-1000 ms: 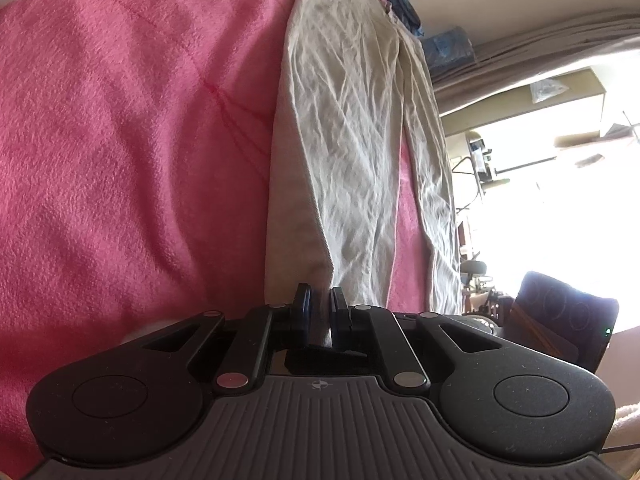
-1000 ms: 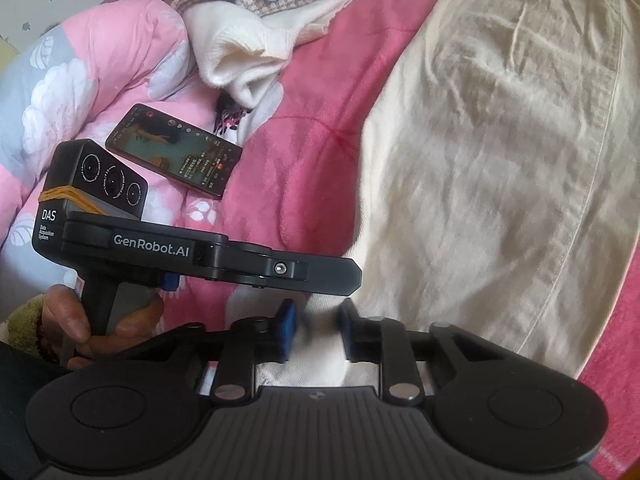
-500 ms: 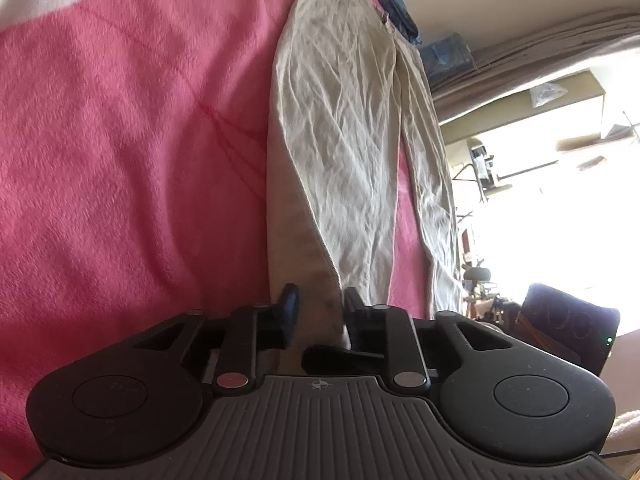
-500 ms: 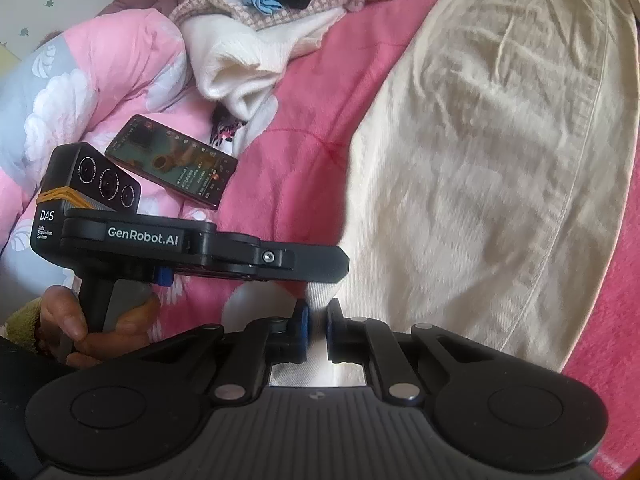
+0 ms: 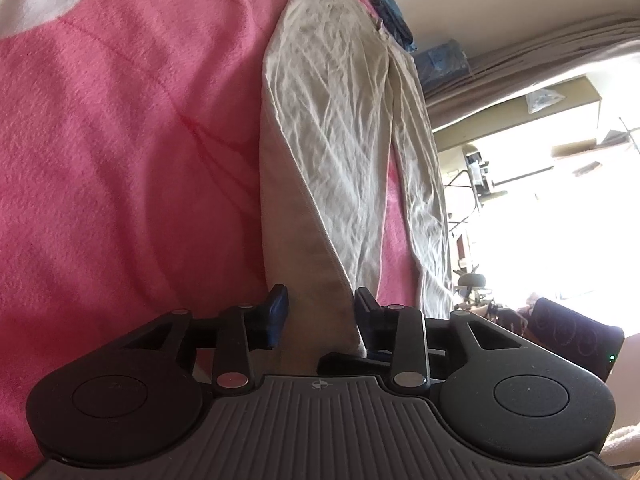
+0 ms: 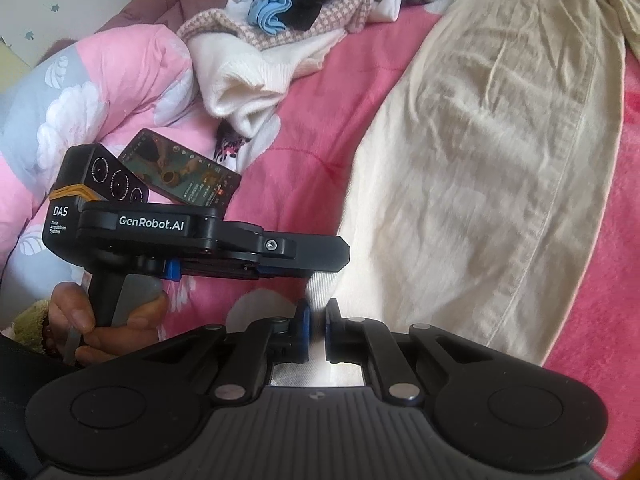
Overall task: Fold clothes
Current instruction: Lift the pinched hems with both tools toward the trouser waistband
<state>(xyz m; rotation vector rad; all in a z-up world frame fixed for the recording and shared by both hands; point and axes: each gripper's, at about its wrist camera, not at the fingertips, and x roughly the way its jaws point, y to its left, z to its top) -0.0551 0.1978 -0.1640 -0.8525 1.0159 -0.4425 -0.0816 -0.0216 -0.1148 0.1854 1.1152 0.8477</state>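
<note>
Lying flat on the pink fleece blanket, the wrinkled beige cotton trousers stretch lengthwise away from both tongs. The left gripper has just been opening; its jaws now stand partly apart with the near end of the trousers between them, the pads clear of the cloth. The right gripper has just been closing and its jaws pinch the pale edge of the trousers. Left of the trousers in the right wrist view lie a dark smartphone with a lit screen and, beyond it, a heap of mixed clothes. A hand grips the left gripper's handle.
</note>
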